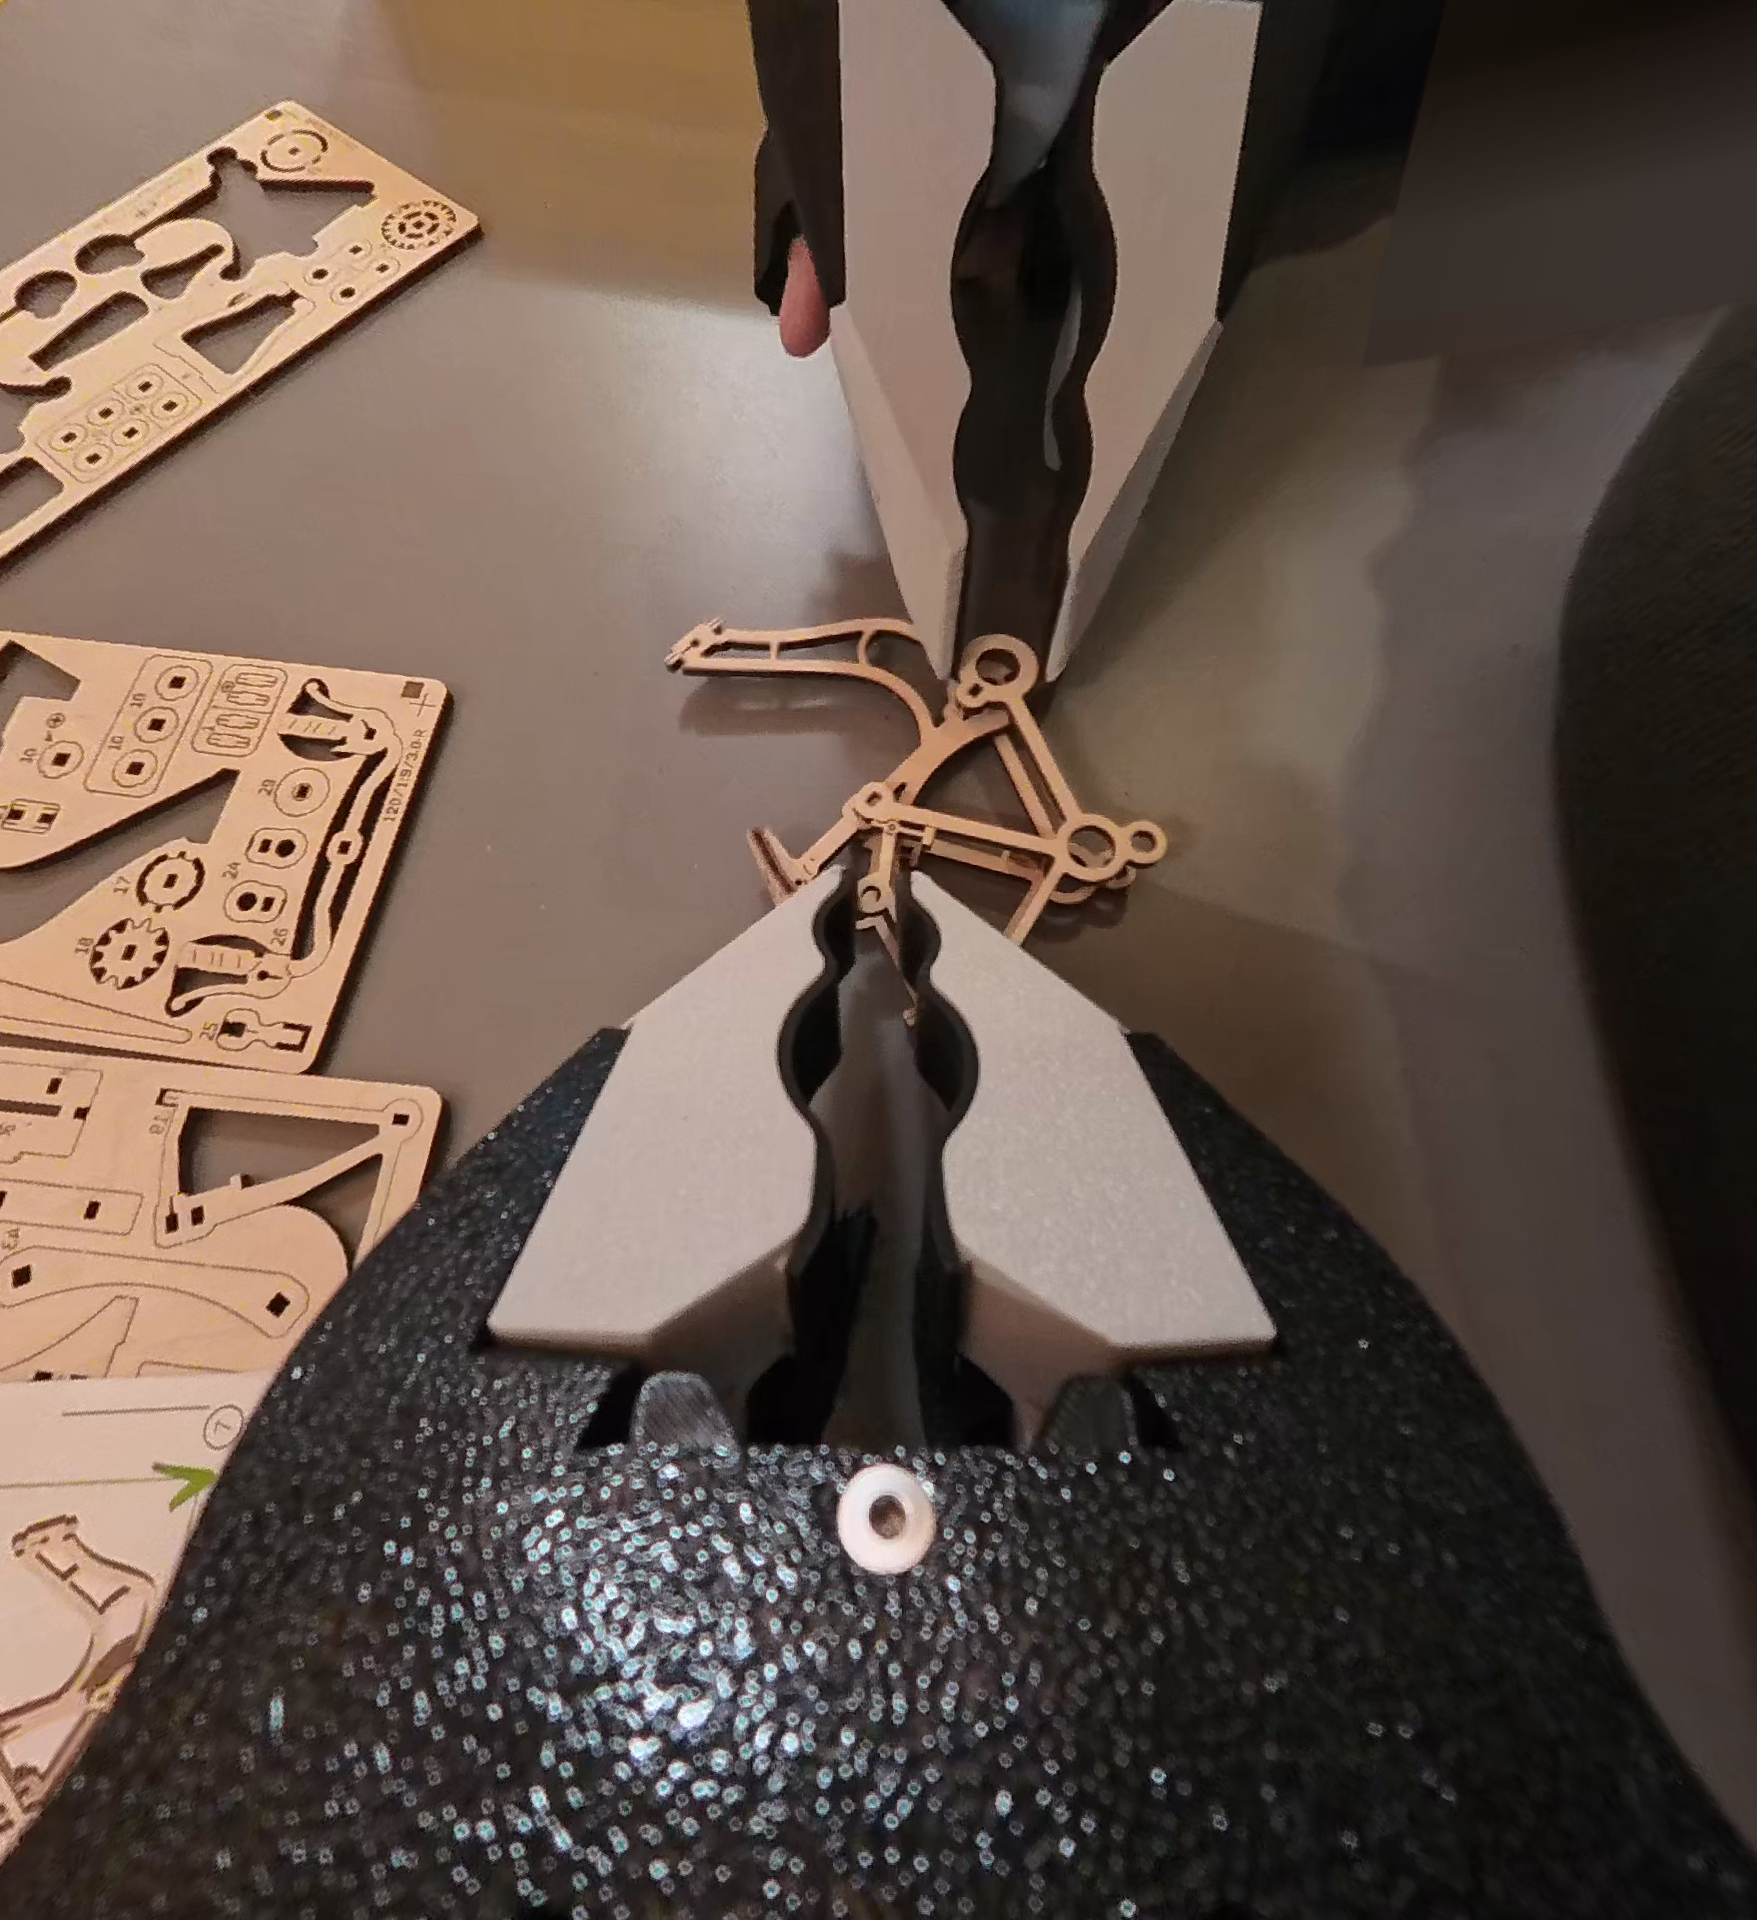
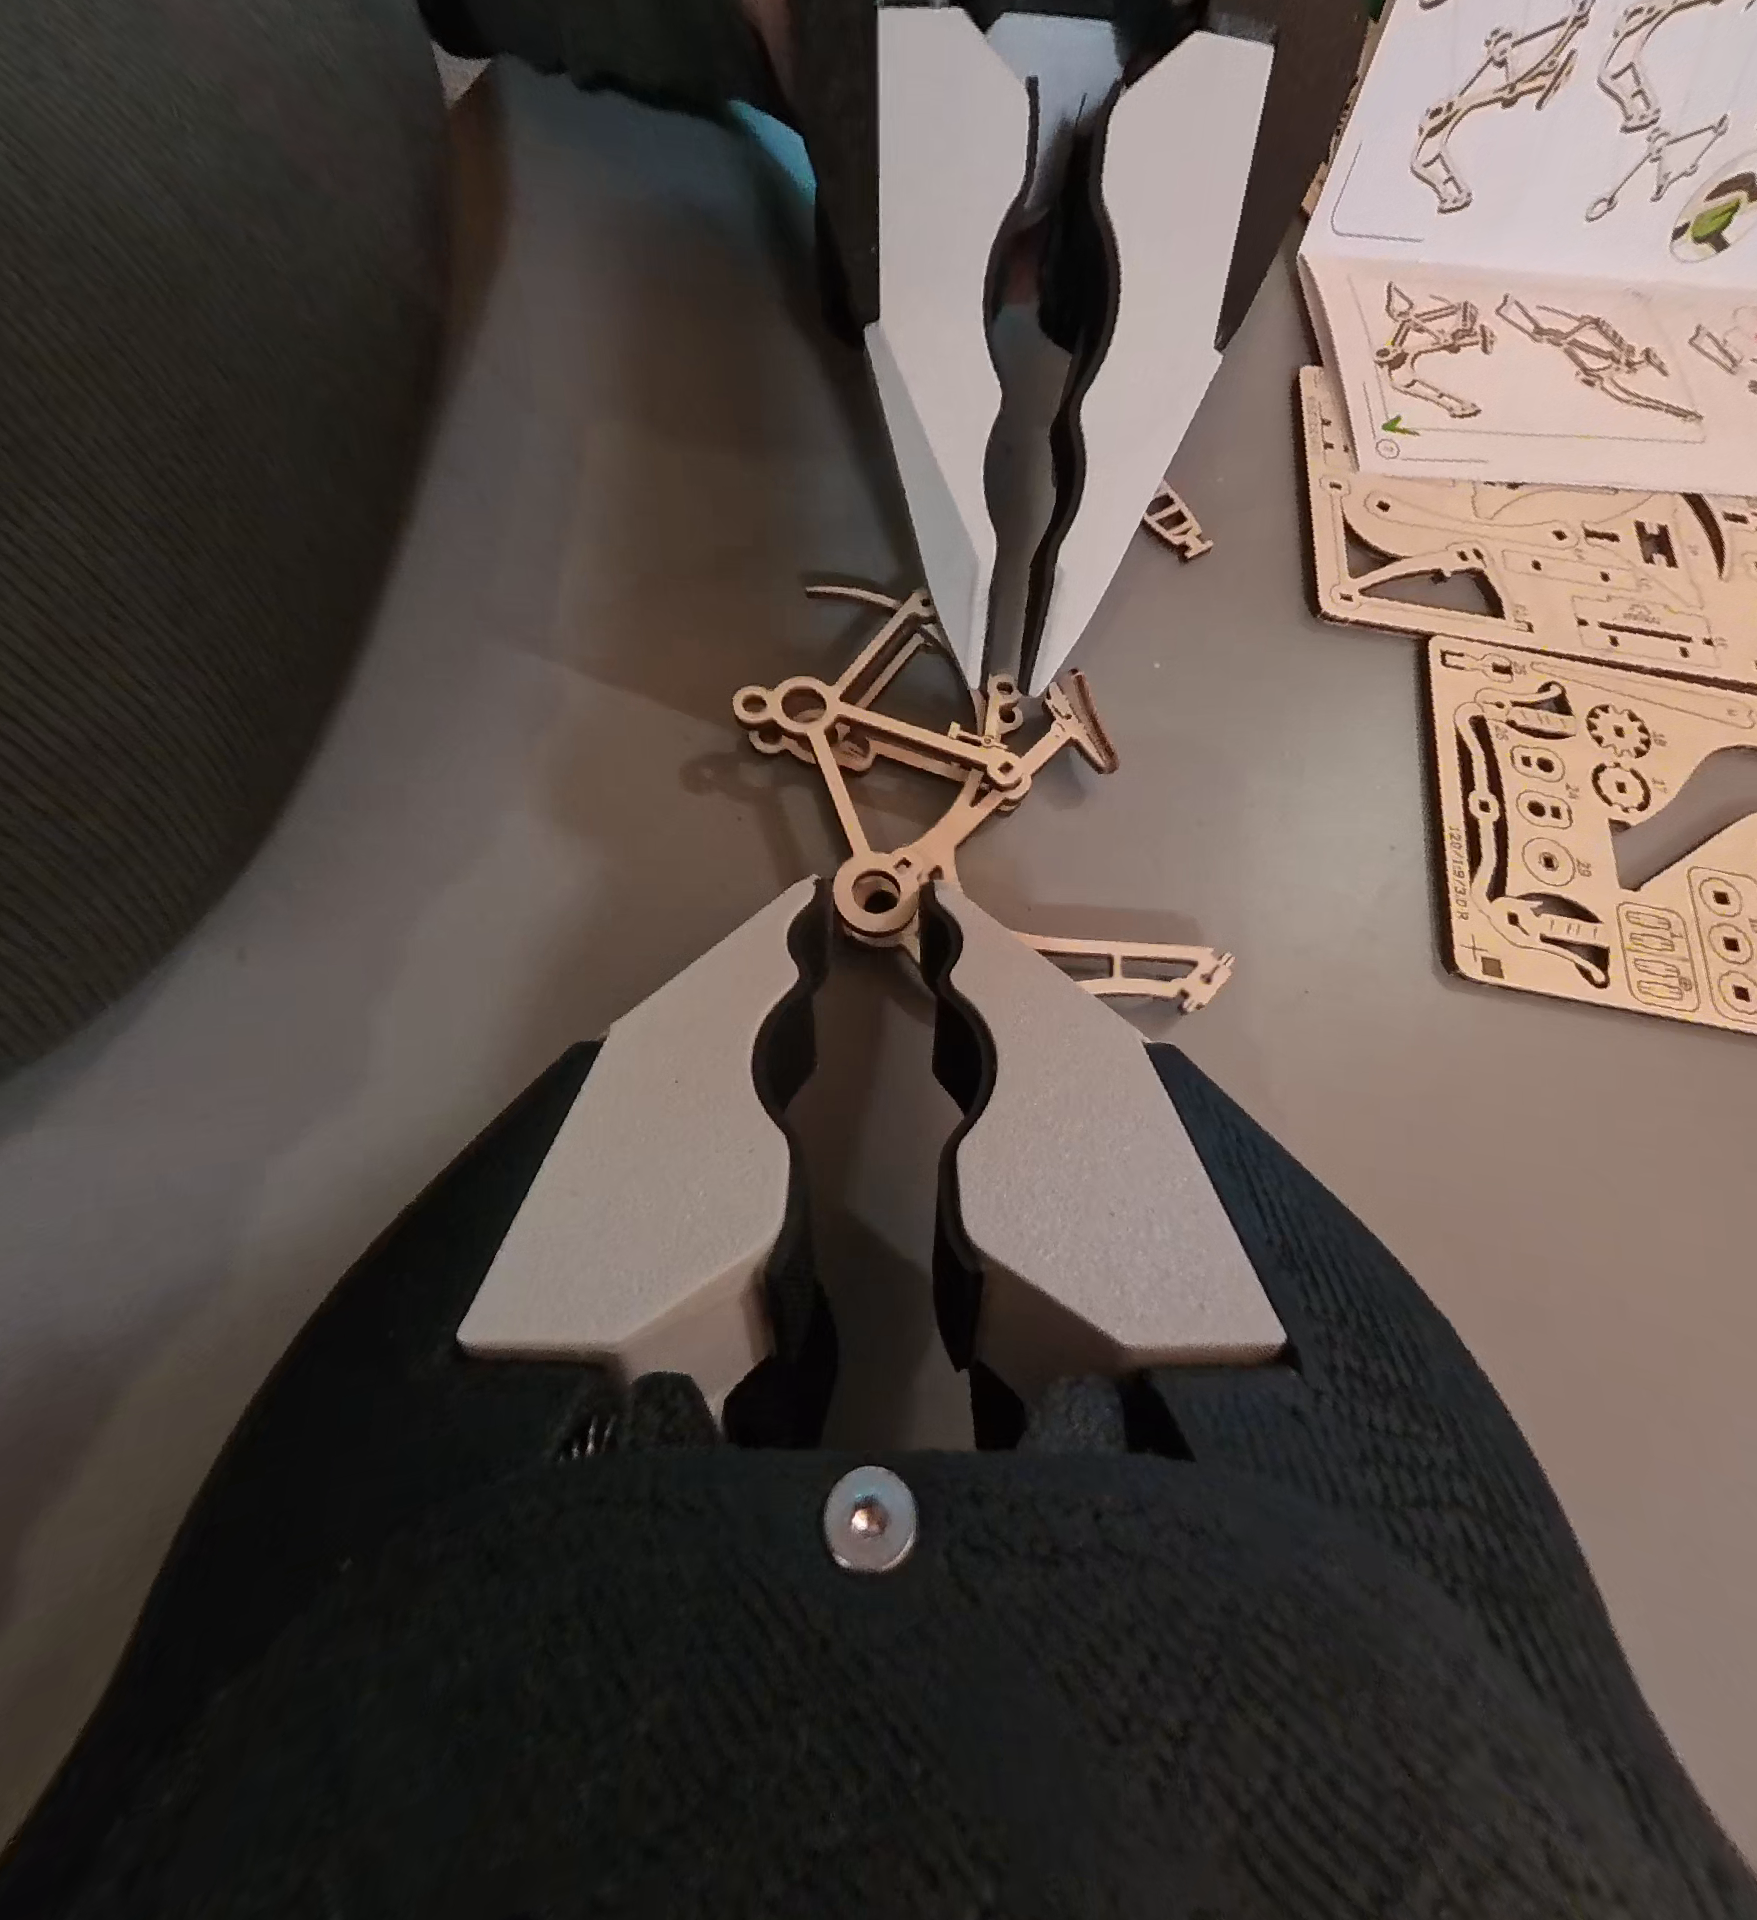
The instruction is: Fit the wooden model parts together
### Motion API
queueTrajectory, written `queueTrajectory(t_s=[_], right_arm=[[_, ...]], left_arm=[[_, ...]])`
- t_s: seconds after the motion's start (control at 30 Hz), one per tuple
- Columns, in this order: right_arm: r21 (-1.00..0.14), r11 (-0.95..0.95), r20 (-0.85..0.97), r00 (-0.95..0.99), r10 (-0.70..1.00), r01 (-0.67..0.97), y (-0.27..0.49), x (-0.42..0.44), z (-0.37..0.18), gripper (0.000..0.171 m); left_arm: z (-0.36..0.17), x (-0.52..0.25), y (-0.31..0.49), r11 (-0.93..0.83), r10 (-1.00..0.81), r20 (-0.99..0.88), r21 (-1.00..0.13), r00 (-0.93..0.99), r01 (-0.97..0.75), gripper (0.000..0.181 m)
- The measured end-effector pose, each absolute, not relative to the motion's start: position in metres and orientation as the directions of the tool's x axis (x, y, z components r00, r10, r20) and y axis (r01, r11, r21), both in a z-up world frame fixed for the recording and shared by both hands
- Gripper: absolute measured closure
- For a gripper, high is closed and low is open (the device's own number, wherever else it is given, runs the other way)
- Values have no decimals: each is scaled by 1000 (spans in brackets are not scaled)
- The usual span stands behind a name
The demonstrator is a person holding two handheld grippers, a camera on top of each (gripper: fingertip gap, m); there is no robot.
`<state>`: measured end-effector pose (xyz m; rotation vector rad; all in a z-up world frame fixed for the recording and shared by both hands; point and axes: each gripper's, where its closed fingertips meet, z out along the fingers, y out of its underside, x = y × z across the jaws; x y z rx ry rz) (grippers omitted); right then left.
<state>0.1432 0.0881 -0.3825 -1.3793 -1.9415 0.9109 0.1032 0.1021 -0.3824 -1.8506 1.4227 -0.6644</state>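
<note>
A partly built wooden model frame (image 1: 1038,756) of thin struts and rings lies on the grey table between both grippers. My left gripper (image 1: 879,888) is shut on a thin strut at the near end of the frame. In the right wrist view it comes down from the top (image 2: 1004,681). My right gripper (image 2: 879,894) is shut on the ring at the other end of the frame (image 2: 915,745). In the left wrist view it stands at the top (image 1: 999,665). A curved wooden arm (image 1: 812,639) juts out beside the ring and also shows in the right wrist view (image 2: 1113,948).
Several punched wooden part sheets (image 1: 178,831) lie to the left of my left gripper; they also show in the right wrist view (image 2: 1632,831). An open instruction booklet (image 2: 1580,260) lies over one of them. A dark rounded cushion (image 1: 1705,831) borders the table's other side. A person's fingertip (image 1: 801,301) shows by the right gripper. The tips of one gripper are about 5 centimetres away from the tips of the other.
</note>
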Motion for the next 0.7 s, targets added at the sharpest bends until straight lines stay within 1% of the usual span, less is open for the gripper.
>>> queueTrajectory(t_s=[0.07, 0.3, 0.47, 0.57, 0.63, 0.7], right_arm=[[-807, 224, 67, -292, 954, 547, 88, 142, -381, 156], [-791, 245, 89, -292, 952, 561, 90, 142, -385, 156], [-787, 250, 92, -294, 951, 564, 90, 143, -386, 156], [-782, 255, 97, -294, 951, 569, 91, 143, -386, 156], [-781, 258, 100, -294, 951, 569, 90, 143, -386, 156], [-780, 259, 101, -294, 951, 570, 90, 143, -386, 156]], left_arm=[[-381, 103, 101, -149, -966, -13, -786, 258, -600, 181], [-378, 107, 95, -132, -973, -11, -791, 230, -598, 181], [-375, 118, 84, -88, -986, -15, -800, 166, -593, 173], [-371, 121, 84, -26, -984, -84, -802, 156, -597, 170], [-366, 123, 83, -9, -984, -97, -814, 150, -581, 170], [-369, 124, 82, -20, -985, -86, -803, 149, -596, 170]])
